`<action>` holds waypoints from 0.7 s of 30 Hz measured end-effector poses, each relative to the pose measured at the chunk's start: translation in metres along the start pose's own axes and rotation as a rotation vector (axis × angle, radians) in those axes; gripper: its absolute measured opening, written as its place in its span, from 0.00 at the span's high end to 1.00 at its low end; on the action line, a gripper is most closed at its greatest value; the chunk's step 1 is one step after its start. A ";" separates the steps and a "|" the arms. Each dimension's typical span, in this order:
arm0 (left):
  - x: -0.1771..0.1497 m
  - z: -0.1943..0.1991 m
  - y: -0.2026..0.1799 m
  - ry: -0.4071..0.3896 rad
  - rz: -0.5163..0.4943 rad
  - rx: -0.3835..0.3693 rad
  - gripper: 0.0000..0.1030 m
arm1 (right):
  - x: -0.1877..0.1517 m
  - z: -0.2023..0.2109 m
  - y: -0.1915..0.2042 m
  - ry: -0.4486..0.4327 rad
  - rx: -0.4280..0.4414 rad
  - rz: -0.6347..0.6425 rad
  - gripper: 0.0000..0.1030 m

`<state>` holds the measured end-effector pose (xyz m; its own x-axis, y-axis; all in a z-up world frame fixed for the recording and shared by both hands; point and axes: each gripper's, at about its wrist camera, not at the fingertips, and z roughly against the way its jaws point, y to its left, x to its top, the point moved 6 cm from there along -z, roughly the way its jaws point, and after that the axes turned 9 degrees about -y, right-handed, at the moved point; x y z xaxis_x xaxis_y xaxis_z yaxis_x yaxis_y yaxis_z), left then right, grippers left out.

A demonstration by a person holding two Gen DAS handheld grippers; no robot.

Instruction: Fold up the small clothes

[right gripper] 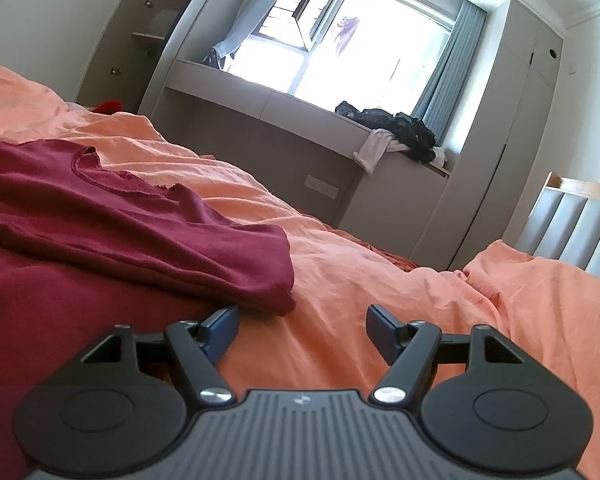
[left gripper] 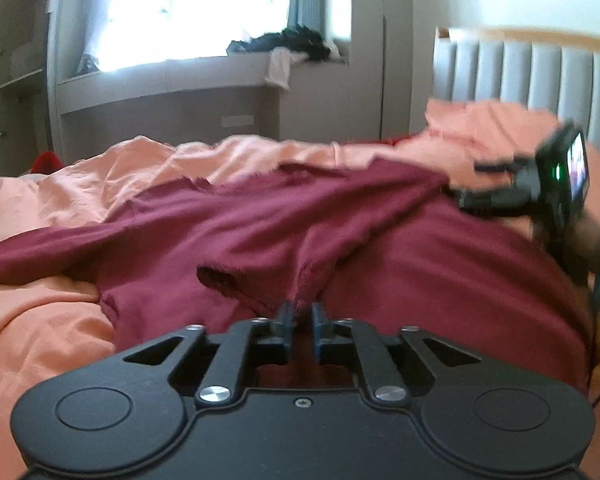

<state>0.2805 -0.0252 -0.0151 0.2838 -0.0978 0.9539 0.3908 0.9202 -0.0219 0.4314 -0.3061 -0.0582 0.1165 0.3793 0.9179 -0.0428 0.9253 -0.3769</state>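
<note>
Left tool (left gripper: 300, 314): nearest item in its own view, black linkage filling the lower frame, jaws standing almost together and pinching a puckered ridge of maroon cloth between the blue pads. Orange bedding (right gripper: 380, 280): largest item, rumpled and covering the bed under everything else. Maroon garment (left gripper: 340, 220): the task's thing, lying spread across the bedding, one sleeve (right gripper: 220, 256) already lying folded over the body with its cuff end resting just beside the right tool; neckline showing toward the far side in the right wrist view. Grey padded headboard (left gripper: 540, 72): standing at the far right. Window ledge (right gripper: 300, 108): carrying a heap of dark clothes (right gripper: 400, 124), well apart from the work. Right tool (right gripper: 300, 328): jaws standing wide apart, gripping nothing, one pad lying just beside the garment's edge, the other over bare bedding; in the left wrist view it is appearing blurred at the garment's far right side. Handling note, as a judgement: the fold is appearing partway done. The left pinch is gathering only a narrow tuck, so lifting should be going slowly and low to keep the layers from bunching, with the right tool taking the matching edge before carrying the cloth across evenly.
</note>
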 end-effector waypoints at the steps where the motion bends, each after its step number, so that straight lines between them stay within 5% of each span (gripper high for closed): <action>1: 0.005 0.002 0.003 -0.023 0.032 -0.005 0.65 | 0.000 -0.001 0.001 -0.002 0.002 0.000 0.28; 4: 0.020 0.003 0.010 -0.088 0.111 -0.002 0.42 | 0.003 -0.006 0.001 -0.011 0.009 0.013 0.28; 8: 0.032 -0.013 0.016 -0.109 0.209 0.020 0.41 | 0.005 -0.015 0.004 -0.019 0.016 0.032 0.38; 10: 0.031 -0.026 0.020 -0.075 0.272 0.018 0.55 | 0.005 -0.019 0.008 -0.020 0.030 0.041 0.50; 12: 0.027 -0.037 0.022 -0.022 0.308 0.007 0.74 | 0.005 -0.021 0.011 -0.016 0.040 0.054 0.84; 13: 0.023 -0.042 0.021 0.004 0.309 0.001 0.82 | 0.004 -0.022 0.011 -0.009 0.039 0.055 0.90; 17: 0.006 -0.052 0.017 0.124 0.264 0.002 0.89 | 0.005 -0.021 0.004 -0.001 0.040 0.007 0.95; 21: 0.002 -0.052 0.010 0.148 0.183 0.000 0.89 | -0.001 -0.022 -0.003 0.035 0.048 -0.048 0.95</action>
<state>0.3310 -0.0356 -0.0294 0.4750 0.0160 0.8798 0.3208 0.9279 -0.1901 0.4536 -0.3096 -0.0607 0.1540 0.3353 0.9294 -0.0839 0.9417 -0.3258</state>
